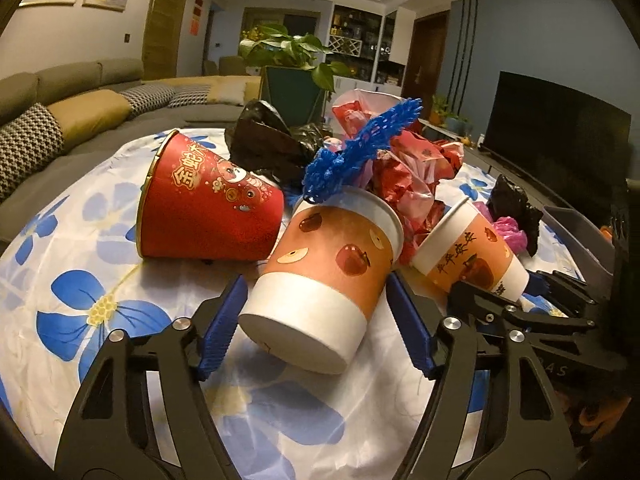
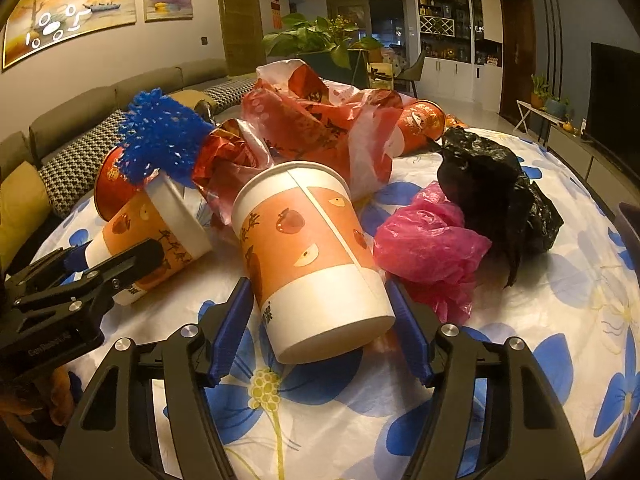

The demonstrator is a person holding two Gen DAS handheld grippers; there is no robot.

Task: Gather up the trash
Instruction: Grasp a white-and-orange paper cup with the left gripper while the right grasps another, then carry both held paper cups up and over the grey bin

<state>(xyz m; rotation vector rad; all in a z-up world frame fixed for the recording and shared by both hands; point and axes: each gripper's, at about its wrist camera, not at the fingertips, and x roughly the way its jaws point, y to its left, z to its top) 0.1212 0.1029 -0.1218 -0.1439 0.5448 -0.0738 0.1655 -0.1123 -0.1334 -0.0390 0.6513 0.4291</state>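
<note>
Eyes first on the orange apple-print cup (image 1: 320, 280), tipped on its side on the flowered cloth (image 1: 80, 300), white base toward the lens. Clamped right there by the left gripper (image 1: 316, 280), blue pads (image 1: 224, 320) pressed to both flanks of the white band near the base. Rim tucked under the blue mesh netting (image 1: 360, 152), which droops over the lip.

Over to the second apple-print cup (image 2: 312, 248), also lying down, base toward the lens and mouth tilted up toward the heap. Pinched the same way by the right gripper (image 2: 318, 282), a pad snug against each side near the base. Just beside the first cup, both grippers working shoulder to shoulder.

Behind the cups, plenty more to gather. Off to the left, touching the first cup, a red paper bucket (image 1: 208, 208) on its side with its gold rim facing left. Behind it a crumpled black plastic bag (image 1: 272, 140). In the middle, piled up, red-and-white plastic bags (image 1: 412, 172), pressing against both cup rims. To the right of the second cup, touching it, a scrunched pink bag (image 2: 428, 248), and leaning over that another black bag (image 2: 500, 192). Further back, a small red cup (image 2: 420, 124) on its side.

Beyond the cloth: a grey sofa (image 1: 60, 92) with checked cushions, a leafy potted plant (image 1: 288, 48), and a dark television (image 1: 560, 128) on the right.
</note>
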